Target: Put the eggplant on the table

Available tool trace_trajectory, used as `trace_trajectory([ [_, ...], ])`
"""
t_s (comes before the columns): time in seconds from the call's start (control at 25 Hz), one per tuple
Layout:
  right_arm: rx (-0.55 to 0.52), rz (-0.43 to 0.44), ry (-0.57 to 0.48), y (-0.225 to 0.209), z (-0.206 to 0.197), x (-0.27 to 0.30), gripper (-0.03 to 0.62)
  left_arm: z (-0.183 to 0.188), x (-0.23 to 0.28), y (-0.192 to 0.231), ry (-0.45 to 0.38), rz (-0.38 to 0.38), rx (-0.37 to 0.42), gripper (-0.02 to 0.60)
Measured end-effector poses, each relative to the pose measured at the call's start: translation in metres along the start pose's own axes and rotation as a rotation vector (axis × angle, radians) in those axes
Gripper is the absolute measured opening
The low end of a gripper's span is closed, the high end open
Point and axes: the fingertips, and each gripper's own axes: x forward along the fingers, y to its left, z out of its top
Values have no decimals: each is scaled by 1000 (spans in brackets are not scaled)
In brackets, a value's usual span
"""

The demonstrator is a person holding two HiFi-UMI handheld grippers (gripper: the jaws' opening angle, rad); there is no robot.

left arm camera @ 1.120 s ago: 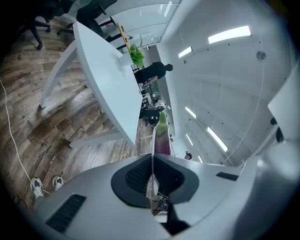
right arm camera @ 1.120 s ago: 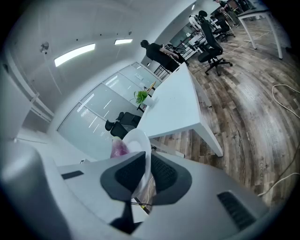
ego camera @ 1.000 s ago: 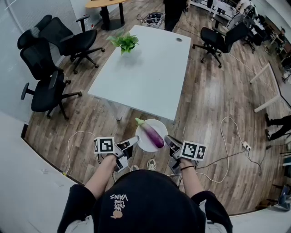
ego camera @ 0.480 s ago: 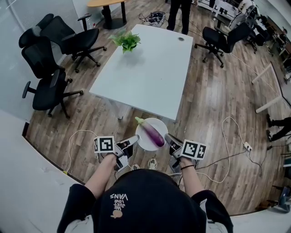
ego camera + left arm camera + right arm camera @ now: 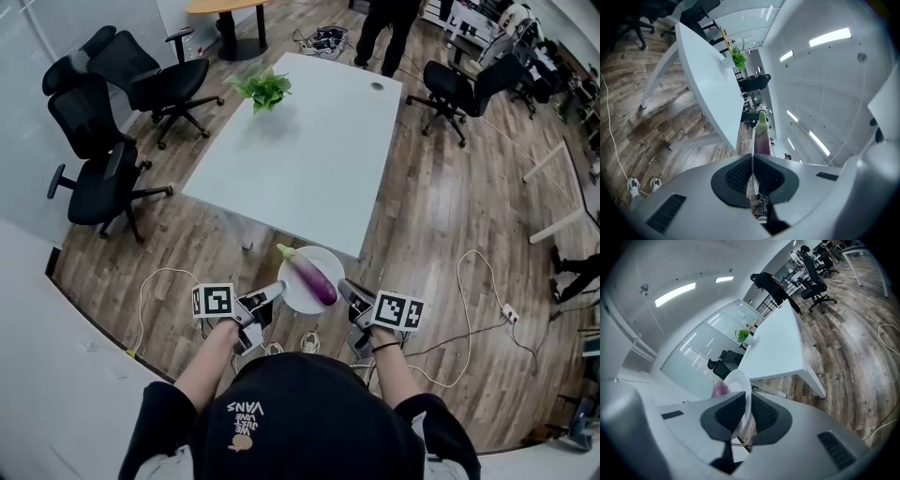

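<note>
Jaws of the left gripper (image 5: 752, 174) are closed, with the pads clamped on the thin rim of the plate (image 5: 330, 262), which I see edge-on in the left gripper view. Jaws of the right gripper (image 5: 744, 414) are likewise closed on the opposite rim of the same plate. In the right gripper view, the white rim runs up between the two dark pads. I therefore hold the plate from both sides, with the left gripper on its left edge and the right gripper on its right edge.

The eggplant (image 5: 314, 277) lies diagonally across the plate, green stem end toward the far left and purple body toward the near right. It touches the plate only; neither gripper contacts it.

The plate is in the air above the wood floor (image 5: 441, 216), just short of the near edge of the desk (image 5: 300, 150). The eggplant is not yet on the desk.

The desk is white and rectangular and carries a small green plant (image 5: 261, 87) near its far left corner. Black office chairs (image 5: 94, 183) stand to the left of the desk. A person in dark clothing (image 5: 392, 9) stands beyond its far end. A white cable (image 5: 142, 305) lies on the floor beside the left gripper.
</note>
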Motion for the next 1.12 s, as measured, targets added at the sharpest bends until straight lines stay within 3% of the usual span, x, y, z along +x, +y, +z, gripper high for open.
trace_trajectory([
  [0.52, -51, 51, 66, -19, 37, 18, 43, 17, 27, 6, -93, 19, -12, 21],
  [1.12, -31, 15, 21, -20, 92, 65, 43, 94, 52, 17, -29, 6, 0, 21],
])
